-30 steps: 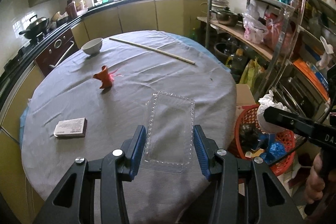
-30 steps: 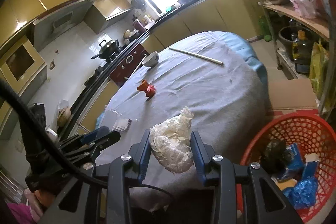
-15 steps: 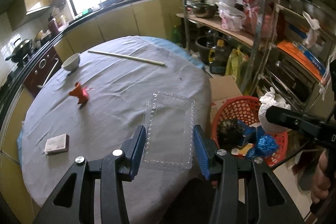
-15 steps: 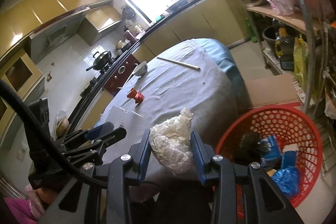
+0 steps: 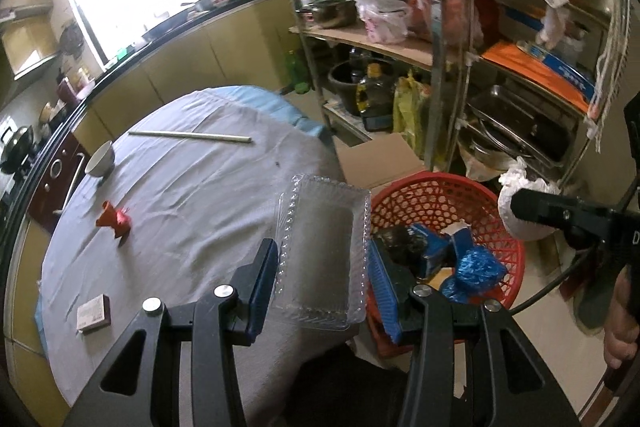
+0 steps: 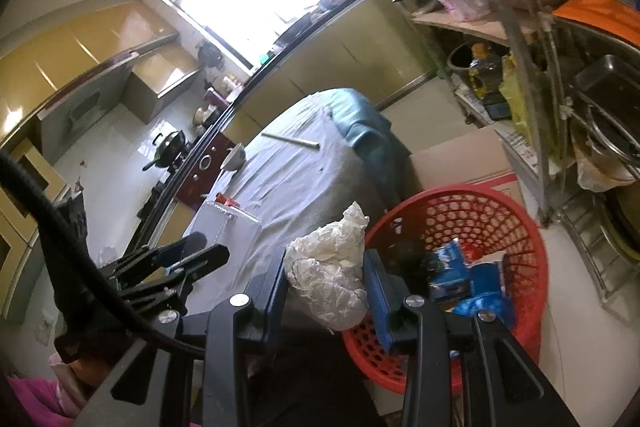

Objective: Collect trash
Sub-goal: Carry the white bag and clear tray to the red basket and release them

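My left gripper (image 5: 322, 267) is shut on a clear plastic tray (image 5: 320, 247), held in the air at the table's right edge beside the red basket (image 5: 420, 191). My right gripper (image 6: 326, 279) is shut on a crumpled white plastic wad (image 6: 328, 279), hovering at the near left rim of the red basket (image 6: 516, 223). The basket holds blue wrappers (image 5: 476, 269) and dark scraps. In the left wrist view the right gripper (image 5: 524, 209) shows at the right with its white wad (image 5: 516, 187). In the right wrist view the left gripper (image 6: 200, 251) holds the clear tray (image 6: 232, 231).
On the grey-clothed round table (image 5: 192, 195) lie a red wrapper (image 5: 114, 219), a small box (image 5: 94, 313), a white bowl (image 5: 100, 159) and a long stick (image 5: 190, 135). A cardboard box (image 5: 380, 159) and a metal shelf rack (image 5: 460, 75) crowded with pots and bags stand behind the basket.
Both grippers have swung right, off the table toward the red basket, rolling a little. Each keeps its grip: the clear tray in the left, the white wad in the right.
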### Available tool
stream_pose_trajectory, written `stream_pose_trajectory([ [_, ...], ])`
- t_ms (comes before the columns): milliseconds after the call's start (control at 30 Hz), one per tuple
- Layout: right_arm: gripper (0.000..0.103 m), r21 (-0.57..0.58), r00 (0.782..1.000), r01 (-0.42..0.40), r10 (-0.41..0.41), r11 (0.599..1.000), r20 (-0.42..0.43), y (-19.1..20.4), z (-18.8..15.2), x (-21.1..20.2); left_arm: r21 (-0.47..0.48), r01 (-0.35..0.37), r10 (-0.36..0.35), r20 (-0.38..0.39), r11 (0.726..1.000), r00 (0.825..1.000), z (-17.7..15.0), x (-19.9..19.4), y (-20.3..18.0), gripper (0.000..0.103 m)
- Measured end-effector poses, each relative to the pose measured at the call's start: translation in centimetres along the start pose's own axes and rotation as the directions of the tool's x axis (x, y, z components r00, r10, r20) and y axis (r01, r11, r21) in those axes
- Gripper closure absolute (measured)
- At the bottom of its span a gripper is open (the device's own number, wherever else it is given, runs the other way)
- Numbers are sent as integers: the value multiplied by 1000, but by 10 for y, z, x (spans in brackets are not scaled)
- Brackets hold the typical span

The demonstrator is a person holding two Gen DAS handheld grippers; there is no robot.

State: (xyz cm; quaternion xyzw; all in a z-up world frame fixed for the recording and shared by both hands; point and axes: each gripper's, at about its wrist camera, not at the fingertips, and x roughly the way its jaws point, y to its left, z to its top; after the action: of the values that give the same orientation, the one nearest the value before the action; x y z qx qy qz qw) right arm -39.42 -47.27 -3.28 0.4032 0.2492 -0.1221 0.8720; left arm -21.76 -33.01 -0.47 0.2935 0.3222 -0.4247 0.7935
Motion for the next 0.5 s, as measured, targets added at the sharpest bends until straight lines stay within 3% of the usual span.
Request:
stream_pose_trajectory([
  [333, 63, 43, 999, 17, -19, 999, 34, -23, 3, -18, 62, 22, -22, -2, 998, 1000, 9, 4, -29, 55],
  [500, 63, 88, 999, 29, -33, 996, 42, -38, 2, -22, 43, 123, -122, -33, 991, 992, 14, 16, -36, 54],
])
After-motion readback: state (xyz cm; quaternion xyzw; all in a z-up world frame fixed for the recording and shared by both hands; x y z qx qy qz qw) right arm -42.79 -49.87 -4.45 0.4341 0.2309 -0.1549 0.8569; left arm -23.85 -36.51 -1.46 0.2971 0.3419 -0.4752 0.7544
